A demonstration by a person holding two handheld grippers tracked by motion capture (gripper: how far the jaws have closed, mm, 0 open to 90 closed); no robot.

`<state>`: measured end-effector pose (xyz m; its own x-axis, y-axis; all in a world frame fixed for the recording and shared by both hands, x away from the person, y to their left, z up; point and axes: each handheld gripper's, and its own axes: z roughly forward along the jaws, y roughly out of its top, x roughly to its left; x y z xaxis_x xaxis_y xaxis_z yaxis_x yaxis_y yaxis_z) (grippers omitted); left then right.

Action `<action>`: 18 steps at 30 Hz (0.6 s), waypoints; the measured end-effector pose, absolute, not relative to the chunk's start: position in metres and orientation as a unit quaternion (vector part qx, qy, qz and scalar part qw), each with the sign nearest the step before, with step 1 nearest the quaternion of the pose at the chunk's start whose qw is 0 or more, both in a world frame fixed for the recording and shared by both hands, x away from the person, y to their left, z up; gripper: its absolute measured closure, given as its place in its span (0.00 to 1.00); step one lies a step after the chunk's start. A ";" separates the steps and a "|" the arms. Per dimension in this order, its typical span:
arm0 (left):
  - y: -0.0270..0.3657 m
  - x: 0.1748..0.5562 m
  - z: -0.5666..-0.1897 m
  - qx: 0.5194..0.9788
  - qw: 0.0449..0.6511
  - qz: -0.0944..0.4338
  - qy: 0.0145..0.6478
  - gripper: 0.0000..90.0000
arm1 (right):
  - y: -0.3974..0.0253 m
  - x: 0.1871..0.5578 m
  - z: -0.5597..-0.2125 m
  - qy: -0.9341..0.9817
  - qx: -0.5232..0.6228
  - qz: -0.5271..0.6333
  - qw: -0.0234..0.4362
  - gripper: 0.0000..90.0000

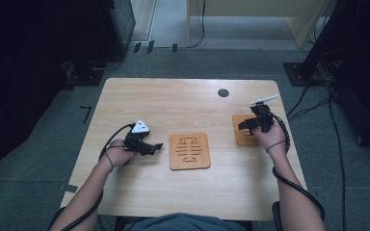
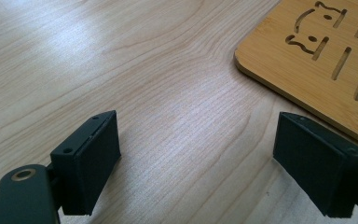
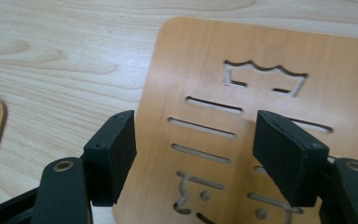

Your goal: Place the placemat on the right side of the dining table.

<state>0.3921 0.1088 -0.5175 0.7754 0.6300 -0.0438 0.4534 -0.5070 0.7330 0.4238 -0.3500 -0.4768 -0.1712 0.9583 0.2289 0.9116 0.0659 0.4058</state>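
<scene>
Plainly, both pairs of black jaws stand apart and hold nothing. The right gripper (image 3: 196, 154) has its spread jaws over the square bamboo trivet with cut-out slots (image 3: 270, 74), one jaw beyond the board's edge, the other above its slotted face; whether they touch it I cannot tell. In the high view this trivet (image 1: 241, 137) lies at about three o'clock on the pale wooden table (image 1: 183, 96). The left gripper (image 2: 196, 163) rests low at nine o'clock, jaws wide over bare wood, just beside the second square bamboo trivet (image 2: 307, 60) at the table's centre. As I judge it, neither board is gripped or lifted yet; grasping and moving both remain.
</scene>
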 end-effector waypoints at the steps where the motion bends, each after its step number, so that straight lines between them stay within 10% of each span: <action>1: 0.109 0.392 -0.517 0.860 0.384 0.115 0.315 0.15 | -0.348 0.424 -0.477 0.731 0.639 0.236 0.049 0.33; 18: 0.109 0.392 -0.517 0.861 0.383 0.115 0.314 0.15 | -0.308 0.417 -0.476 0.778 0.579 0.242 0.028 0.24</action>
